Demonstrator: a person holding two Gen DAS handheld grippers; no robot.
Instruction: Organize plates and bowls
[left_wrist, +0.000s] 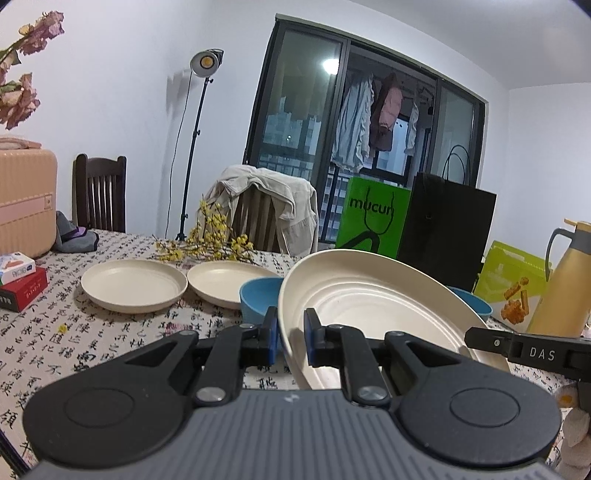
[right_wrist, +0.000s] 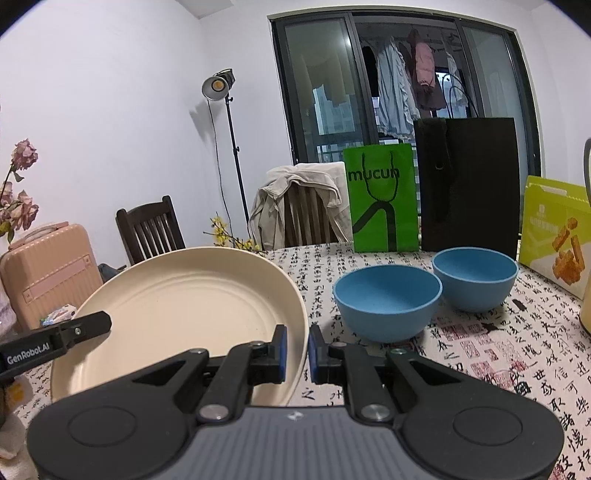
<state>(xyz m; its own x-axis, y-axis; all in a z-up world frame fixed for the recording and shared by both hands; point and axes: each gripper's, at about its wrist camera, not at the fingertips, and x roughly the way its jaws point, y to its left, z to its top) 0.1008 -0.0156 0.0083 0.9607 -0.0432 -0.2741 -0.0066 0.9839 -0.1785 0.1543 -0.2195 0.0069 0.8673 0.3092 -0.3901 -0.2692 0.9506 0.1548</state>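
Left gripper (left_wrist: 290, 334): right under the lens, its blue pads are pinching the near-left rim of the cream plate (left_wrist: 373, 295), one pad outside the rim wall, one inside.
Right gripper (right_wrist: 297, 349): same story on the opposite edge, fingers clamped on the plate's right rim, seen plainly from its own camera.
Held plate: carried between the two grippers, off the tablecloth (left_wrist: 122, 332) and tipped, far edge higher than the near one. It spans the gap from hand to hand, so neither hand is nearer; both have it.
Key relation: from the left wrist view, the two resting plates sit ahead and to the left of the held one, so I judge the load has to travel leftward and forward, then settle flat.
Nearer resting plate (left_wrist: 231, 282): cream, lying flat, just beyond the left fingers, its right edge hidden behind a blue bowl (left_wrist: 258, 299).
Farther resting plate (left_wrist: 133, 285): cream, flat, just left of its twin, rims close but apart as far as I can tell.
Blue bowls: on the right wrist view two stand upright side by side, the near one (right_wrist: 388, 306) ahead-right of the fingers, the far one (right_wrist: 474, 277) behind it, nearly touching.
Watch point: my guess, the bowl next to the plates could get clipped by the held plate's low edge.
Back of table: yellow flower sprigs (left_wrist: 207, 243), a green bag (right_wrist: 382, 199) and a black bag (right_wrist: 467, 184).
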